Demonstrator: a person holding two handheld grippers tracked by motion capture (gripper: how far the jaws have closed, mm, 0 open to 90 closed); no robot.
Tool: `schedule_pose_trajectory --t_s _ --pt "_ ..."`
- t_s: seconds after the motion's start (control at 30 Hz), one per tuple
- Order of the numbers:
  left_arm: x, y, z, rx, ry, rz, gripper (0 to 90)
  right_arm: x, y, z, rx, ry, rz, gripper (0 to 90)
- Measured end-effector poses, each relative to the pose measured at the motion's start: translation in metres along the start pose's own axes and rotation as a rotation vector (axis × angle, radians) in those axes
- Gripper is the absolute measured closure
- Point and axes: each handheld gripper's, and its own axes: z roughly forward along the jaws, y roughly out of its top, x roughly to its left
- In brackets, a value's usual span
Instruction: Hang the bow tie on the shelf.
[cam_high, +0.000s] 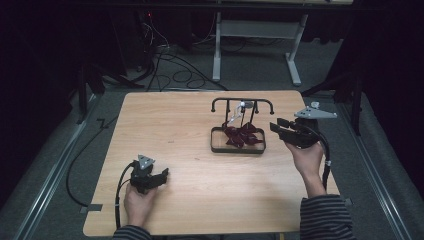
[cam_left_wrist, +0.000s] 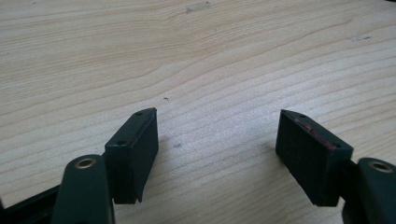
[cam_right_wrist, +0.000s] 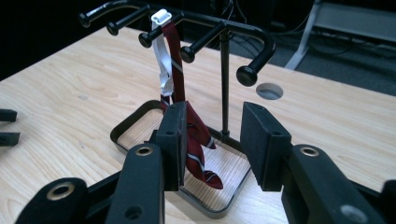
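A black rack (cam_high: 242, 102) with several pegs stands on a tray base (cam_high: 237, 151) right of the table's middle. A dark red striped tie (cam_right_wrist: 180, 70) with a white strap (cam_right_wrist: 162, 70) hangs from one peg, and its lower end lies bunched in the tray (cam_high: 242, 136). My right gripper (cam_high: 276, 124) is held just right of the rack. Its jaws (cam_right_wrist: 212, 112) are open and empty, pointing at the tie from a short way off. My left gripper (cam_high: 164, 175) rests low near the table's front left, open (cam_left_wrist: 217, 116) over bare wood.
The wooden table (cam_high: 190, 200) has a round cable hole (cam_right_wrist: 269, 91) beyond the rack. Past the table's far edge, cables (cam_high: 170, 70) lie on the floor and a white desk frame (cam_high: 217, 50) stands. Dark stands flank both sides of the table.
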Motion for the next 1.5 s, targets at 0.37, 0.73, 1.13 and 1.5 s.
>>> schedule_pose_trajectory --t_s 0.37,0.73,1.13,1.5 --pt "0.0 0.0 0.0 0.001 0.001 0.003 30.3 0.0 -0.014 -0.004 -0.01 0.011 0.013 60.8" --pt "0.0 0.0 0.0 0.0 0.002 0.003 30.2 0.005 -0.027 -0.004 -0.013 0.021 0.029 59.8" --pt "0.0 0.0 0.0 -0.001 0.002 0.003 30.3 0.009 -0.042 -0.008 -0.013 0.021 0.042 59.5" --pt "0.0 0.0 0.0 0.001 0.001 0.003 30.3 0.014 -0.055 -0.008 0.002 0.03 0.048 59.5"
